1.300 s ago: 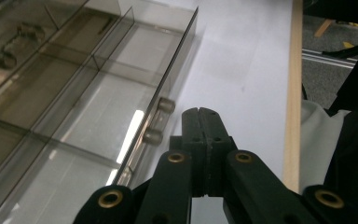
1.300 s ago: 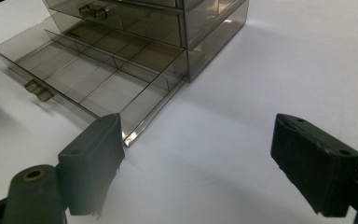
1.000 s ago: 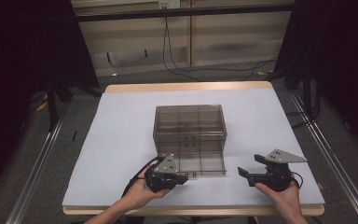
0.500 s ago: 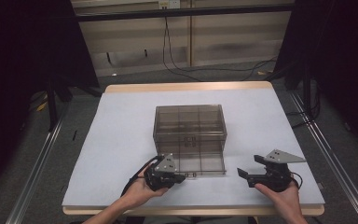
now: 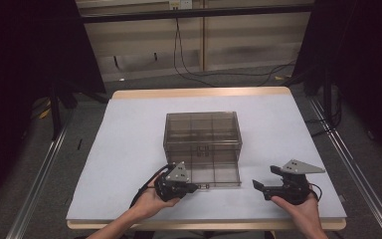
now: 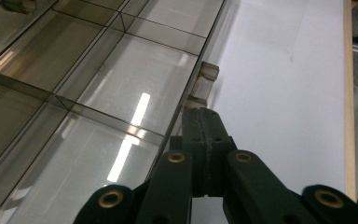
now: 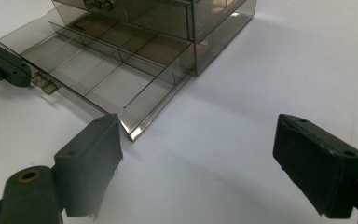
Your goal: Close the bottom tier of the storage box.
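Left gripper (image 5: 191, 188) pinching the drawer handle (image 6: 204, 78), drawer (image 5: 214, 174) partly out of the smoked plastic cabinet (image 5: 203, 130).

My left jaws are closed tight, tips right at the small clear handle on the drawer's front edge; looks like a grip, contact itself hidden. Drawer slides along the cabinet's front-back axis, straight toward me, so the coming pull or push runs along that line. My right gripper (image 7: 196, 163) rests on the white table (image 5: 129, 144), jaws wide apart, holding nothing, just off the drawer's right front corner. Left hand is the nearer one.
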`<state>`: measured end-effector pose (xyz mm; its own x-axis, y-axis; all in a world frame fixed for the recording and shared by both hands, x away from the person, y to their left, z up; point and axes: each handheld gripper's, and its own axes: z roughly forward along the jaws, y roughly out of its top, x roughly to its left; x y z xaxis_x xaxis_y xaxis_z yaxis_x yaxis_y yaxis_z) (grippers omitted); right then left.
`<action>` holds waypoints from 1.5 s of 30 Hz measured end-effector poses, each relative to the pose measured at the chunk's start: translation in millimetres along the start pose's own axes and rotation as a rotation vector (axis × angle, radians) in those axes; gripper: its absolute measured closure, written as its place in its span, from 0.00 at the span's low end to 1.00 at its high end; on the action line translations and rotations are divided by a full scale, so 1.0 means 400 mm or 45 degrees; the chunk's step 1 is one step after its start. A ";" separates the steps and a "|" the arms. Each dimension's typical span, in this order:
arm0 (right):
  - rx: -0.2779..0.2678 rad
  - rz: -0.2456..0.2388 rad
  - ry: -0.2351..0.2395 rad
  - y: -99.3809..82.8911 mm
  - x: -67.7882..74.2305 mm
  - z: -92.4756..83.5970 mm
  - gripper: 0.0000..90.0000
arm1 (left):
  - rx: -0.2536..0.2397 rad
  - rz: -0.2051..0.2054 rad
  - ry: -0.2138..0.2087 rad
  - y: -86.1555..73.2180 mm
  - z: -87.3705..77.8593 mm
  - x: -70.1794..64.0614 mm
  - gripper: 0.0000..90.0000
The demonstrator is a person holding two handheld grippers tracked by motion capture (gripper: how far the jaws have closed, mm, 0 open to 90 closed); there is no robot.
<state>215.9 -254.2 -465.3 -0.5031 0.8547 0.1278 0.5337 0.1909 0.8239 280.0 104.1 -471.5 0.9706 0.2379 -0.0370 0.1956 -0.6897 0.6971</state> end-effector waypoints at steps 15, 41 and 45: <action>-0.002 0.001 -0.010 0.000 0.001 0.000 0.17 | -0.034 -0.020 0.026 0.000 0.004 0.001 1.00; -0.002 -0.002 -0.002 0.000 0.004 -0.001 0.17 | -0.059 -0.085 0.025 0.005 0.012 0.019 1.00; -0.008 0.003 -0.002 0.000 0.002 -0.001 0.17 | -0.054 -0.092 0.027 0.006 0.012 0.021 1.00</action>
<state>215.3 -253.8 -465.0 -0.5007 0.8560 0.1286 0.5302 0.1858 0.8272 289.4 101.2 -473.6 0.9509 0.3005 -0.0737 0.2584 -0.6406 0.7231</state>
